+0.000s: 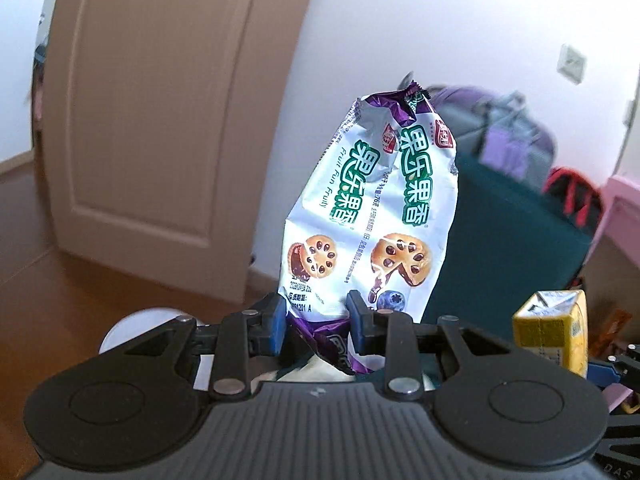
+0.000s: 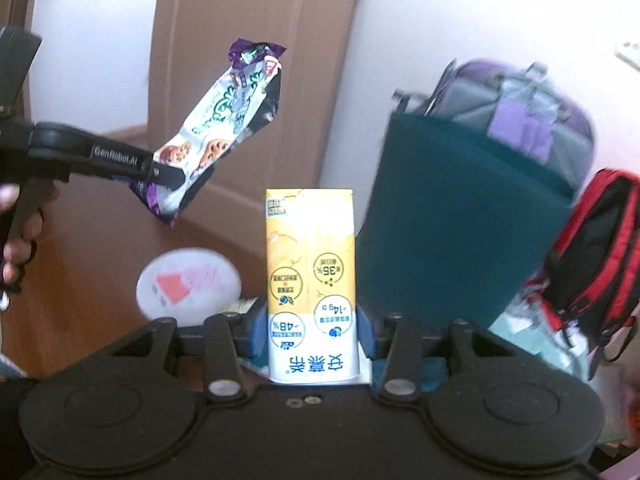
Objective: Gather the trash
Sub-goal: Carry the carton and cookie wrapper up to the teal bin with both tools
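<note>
— Fingers first: what are the left gripper (image 1: 318,322) ones doing?

— Closed on a biscuit wrapper (image 1: 372,208). The blue pads (image 1: 278,320) pinch its lower end from both sides, and the crumpled purple tail of it hangs just behind them, toward the camera. The rest of the wrapper stands up and away from the fingertips, its twisted purple top farthest out.

— And the right gripper (image 2: 310,330)?

— Clamped on a yellow and white drink carton (image 2: 311,280). The pads press its white end on both sides, and the yellow part sticks out straight ahead between and beyond the fingers. The print reads upside down from this camera.

— Do the two show up in each other's views?

— Yes. From the right wrist the left gripper (image 2: 160,174) is up and to the left of the carton, well apart from it, with the wrapper (image 2: 216,128) slanting upward from its tips, and a hand (image 2: 18,240) on its handle at the left edge. From the left wrist the carton (image 1: 554,330) sits low to the right.

— Past the fingers?

— Below, a round white bin (image 2: 188,284) with pink and red scraps on a wooden floor (image 2: 80,280). Farther out, a dark green bag (image 2: 460,232), a red and black backpack (image 2: 596,256), then a brown door (image 1: 160,120) and a white wall (image 1: 460,28).
</note>
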`<state>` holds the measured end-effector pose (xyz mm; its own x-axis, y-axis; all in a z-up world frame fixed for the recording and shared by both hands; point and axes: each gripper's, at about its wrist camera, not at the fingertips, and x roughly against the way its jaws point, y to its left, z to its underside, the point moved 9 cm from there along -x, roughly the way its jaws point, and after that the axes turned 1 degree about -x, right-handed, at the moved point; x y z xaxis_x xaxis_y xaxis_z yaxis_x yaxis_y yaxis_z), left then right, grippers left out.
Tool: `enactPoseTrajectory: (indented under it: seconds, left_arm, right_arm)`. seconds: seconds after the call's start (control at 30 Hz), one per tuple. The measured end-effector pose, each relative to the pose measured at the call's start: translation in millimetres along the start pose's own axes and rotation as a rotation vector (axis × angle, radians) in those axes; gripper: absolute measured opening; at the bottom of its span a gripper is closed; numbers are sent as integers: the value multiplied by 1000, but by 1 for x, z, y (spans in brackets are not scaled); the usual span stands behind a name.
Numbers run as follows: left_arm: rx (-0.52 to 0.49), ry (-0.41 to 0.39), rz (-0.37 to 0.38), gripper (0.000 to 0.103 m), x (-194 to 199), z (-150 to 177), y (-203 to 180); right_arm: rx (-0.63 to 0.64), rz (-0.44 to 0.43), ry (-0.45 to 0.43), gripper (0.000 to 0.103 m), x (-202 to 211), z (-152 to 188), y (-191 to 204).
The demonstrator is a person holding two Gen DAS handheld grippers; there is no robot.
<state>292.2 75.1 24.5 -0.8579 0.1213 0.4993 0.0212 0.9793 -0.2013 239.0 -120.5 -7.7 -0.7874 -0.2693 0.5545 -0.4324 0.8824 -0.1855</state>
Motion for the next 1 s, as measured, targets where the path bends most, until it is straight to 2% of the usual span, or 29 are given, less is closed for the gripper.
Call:
enactPoseTrajectory:
  seconds: [0.23, 0.4, 0.57, 0.73, 1.0]
  left_arm:
    - [-74, -75, 89, 30, 29, -50, -68]
    - [-171, -84, 153, 31, 32, -79, -120]
    - [-219, -83, 177, 31, 18, -106, -151]
    - [-245, -73, 184, 31, -1, -129, -171]
    - [-260, -29, 181, 31, -46, -154, -200]
  right_arm:
    - [-39, 67, -121, 44, 51, -44, -39]
    - [-101, 117, -171, 44, 71, -80, -75]
    - [-191, 146, -199, 44, 75, -108, -118]
    - [-247, 165, -209, 44, 62, -131, -153]
    - [-259, 172, -191, 44, 30, -146, -177]
